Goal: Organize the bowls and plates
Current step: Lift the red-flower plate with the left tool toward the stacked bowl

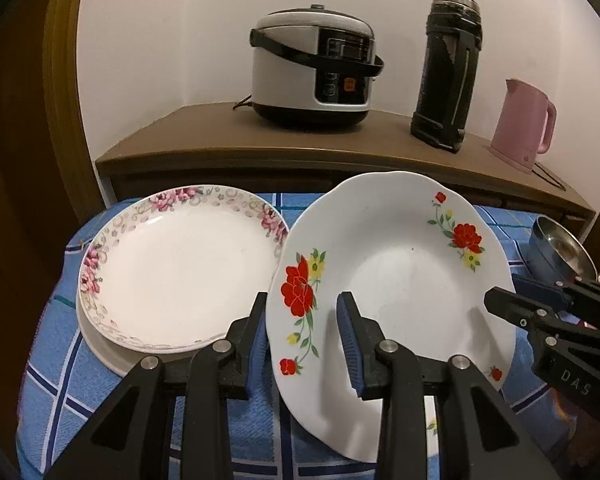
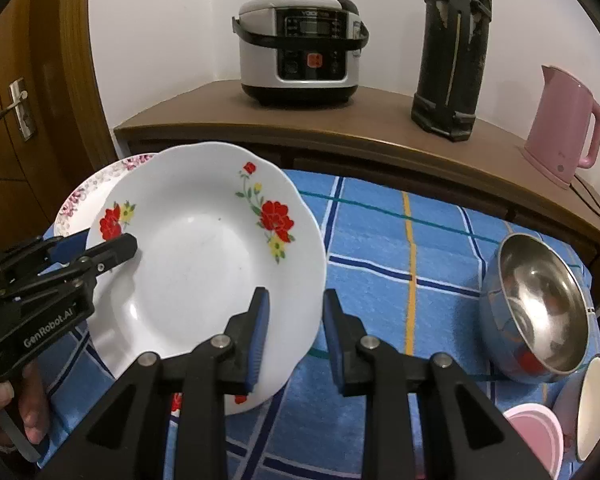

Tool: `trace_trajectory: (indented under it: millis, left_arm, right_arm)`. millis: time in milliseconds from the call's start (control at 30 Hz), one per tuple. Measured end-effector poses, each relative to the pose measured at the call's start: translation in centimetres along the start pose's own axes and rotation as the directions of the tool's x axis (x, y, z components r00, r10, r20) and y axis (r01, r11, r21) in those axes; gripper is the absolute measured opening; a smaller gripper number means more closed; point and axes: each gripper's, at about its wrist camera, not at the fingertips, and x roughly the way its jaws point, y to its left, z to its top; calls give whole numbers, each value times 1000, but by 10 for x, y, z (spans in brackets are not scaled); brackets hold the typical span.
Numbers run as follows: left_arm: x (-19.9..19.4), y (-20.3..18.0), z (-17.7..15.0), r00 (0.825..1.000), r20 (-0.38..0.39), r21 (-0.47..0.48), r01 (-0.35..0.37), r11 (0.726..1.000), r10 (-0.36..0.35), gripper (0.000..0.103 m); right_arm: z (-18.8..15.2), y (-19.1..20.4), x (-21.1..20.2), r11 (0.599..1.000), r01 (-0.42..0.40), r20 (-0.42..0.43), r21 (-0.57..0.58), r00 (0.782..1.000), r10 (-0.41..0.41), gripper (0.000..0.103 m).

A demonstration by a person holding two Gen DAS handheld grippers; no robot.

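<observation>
The white scallop-edged ceramic plate with red flower prints (image 1: pixel 396 256) is tilted, its far edge raised above the blue checked cloth-covered surface (image 2: pixel 400 240), near the surface's left edge. Both grippers are closed on it: the left gripper (image 1: pixel 304 334) clamps the left rim, one finger above and one below, and the right gripper (image 2: pixel 294 332) clamps the right rim likewise. Just left of it lies the white round plate with a pink floral border (image 1: pixel 180 268), which rests on another plain plate. The step in hand appears to be the two-handed transfer onto that stack. The next move calls for a level carry over the stack, then a centred lowering before release. A stainless steel bowl (image 2: pixel 540 304) lies tipped near the right edge.
</observation>
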Motion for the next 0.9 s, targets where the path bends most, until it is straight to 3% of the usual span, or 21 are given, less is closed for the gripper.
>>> trace_trajectory:
  millis: [433, 900]
  left_arm:
    - [-8, 18, 6, 999, 25, -61, -26, 998, 28, 36]
    - [-25, 49, 40, 987, 123, -106, -89, 990, 102, 36]
  right_arm:
    - [23, 11, -10, 999, -44, 78, -24, 996, 46, 27]
    - [62, 36, -25, 993, -97, 185, -62, 977, 107, 27]
